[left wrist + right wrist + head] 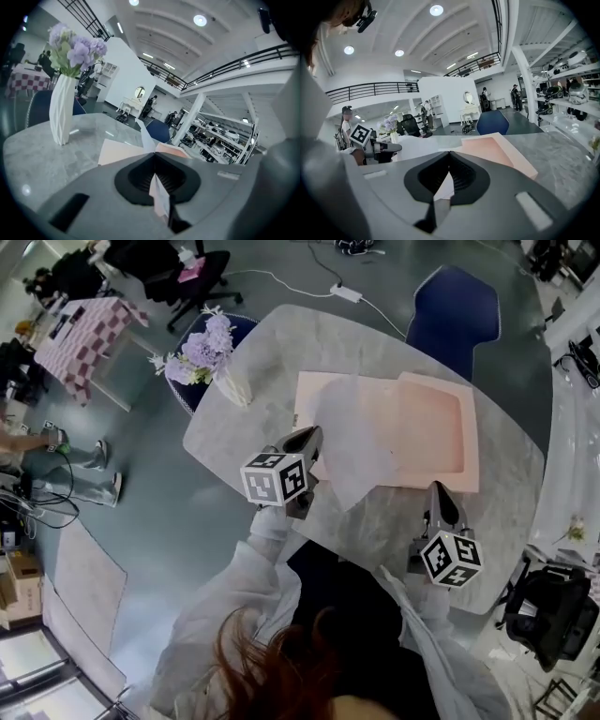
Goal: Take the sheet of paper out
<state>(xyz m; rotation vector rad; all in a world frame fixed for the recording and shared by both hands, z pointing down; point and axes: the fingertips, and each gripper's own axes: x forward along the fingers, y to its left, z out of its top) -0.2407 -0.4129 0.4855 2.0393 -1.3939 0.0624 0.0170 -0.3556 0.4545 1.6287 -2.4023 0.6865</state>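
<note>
- Right gripper [438, 489], nearest me, pinches the near edge of the pink folder [433, 418].
- Left gripper [312, 437] is clamped on the sheet of paper [361, 456], its corner raised over that folder.

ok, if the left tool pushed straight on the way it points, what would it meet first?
Probably the pink folder: the left tool, shut on the sheet of paper, points at it just past the tip. Depth is unclear.
</note>
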